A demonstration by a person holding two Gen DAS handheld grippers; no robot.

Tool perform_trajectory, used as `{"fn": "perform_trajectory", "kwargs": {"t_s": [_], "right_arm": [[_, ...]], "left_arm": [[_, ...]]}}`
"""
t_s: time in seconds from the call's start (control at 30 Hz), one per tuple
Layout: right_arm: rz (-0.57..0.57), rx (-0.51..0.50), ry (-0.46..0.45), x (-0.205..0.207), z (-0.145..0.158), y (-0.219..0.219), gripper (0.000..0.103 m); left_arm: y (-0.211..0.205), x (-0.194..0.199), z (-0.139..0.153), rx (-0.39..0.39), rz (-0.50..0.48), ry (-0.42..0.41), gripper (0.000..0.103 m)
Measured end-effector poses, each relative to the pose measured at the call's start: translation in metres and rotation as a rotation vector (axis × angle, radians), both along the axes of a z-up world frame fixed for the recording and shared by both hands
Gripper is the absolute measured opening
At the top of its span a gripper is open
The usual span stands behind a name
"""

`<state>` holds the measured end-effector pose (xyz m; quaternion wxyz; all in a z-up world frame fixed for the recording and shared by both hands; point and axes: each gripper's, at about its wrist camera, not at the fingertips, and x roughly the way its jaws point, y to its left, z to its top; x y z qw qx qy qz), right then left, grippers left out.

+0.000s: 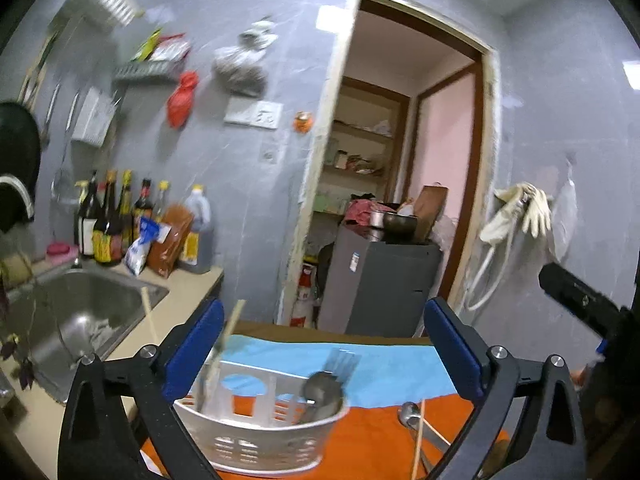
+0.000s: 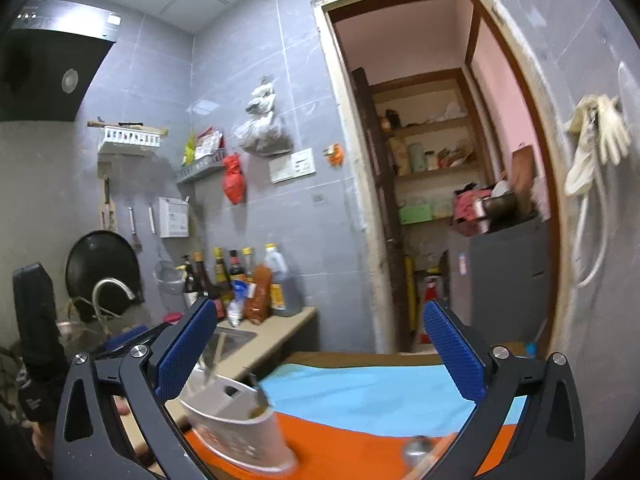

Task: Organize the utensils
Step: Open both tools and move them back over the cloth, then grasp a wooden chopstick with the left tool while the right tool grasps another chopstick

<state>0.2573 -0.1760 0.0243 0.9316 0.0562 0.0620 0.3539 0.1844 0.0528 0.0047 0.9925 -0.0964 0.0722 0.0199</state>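
A white slotted utensil caddy [image 1: 264, 424] stands on an orange and blue cloth [image 1: 376, 364]. It holds a metal spoon and fork [image 1: 324, 384] on its right side and chopsticks [image 1: 224, 344] on its left. A loose metal spoon [image 1: 410, 414] and chopsticks [image 1: 418, 440] lie on the cloth to the right of the caddy. My left gripper [image 1: 320, 352] is open and empty, above the caddy. My right gripper [image 2: 320, 356] is open and empty, right of the caddy [image 2: 236, 428]. The loose spoon [image 2: 416, 448] shows blurred low in the right wrist view.
A steel sink [image 1: 76, 320] sits in the counter at left, with sauce bottles [image 1: 120, 224] behind it. A doorway [image 1: 400, 160] opens ahead onto a grey appliance [image 1: 376, 284]. Gloves [image 1: 520, 212] hang on the right wall. A black wok [image 2: 102, 268] leans by the tap.
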Motion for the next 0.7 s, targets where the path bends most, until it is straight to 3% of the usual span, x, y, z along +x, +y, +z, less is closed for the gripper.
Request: {"fn": "perform_trajectory", "kwargs": {"t_s": [0.2,0.4,0.7], "right_arm": [[-0.086,-0.048,-0.013,-0.005,0.002,-0.048,0.103],[-0.136,-0.081,0.014,0.001,-0.021,-0.087,0.103],[-0.195,-0.161,0.203,0.032,-0.082,-0.133,0.103]], "left_arm": [[-0.048,0.004,-0.004,0.051,-0.013,0.003,0.098],[-0.089,0.018,-0.023,0.089,-0.043,0.068,0.099],[-0.134,0.058,-0.082,0.071,-0.163,0.270,0.099]]}}
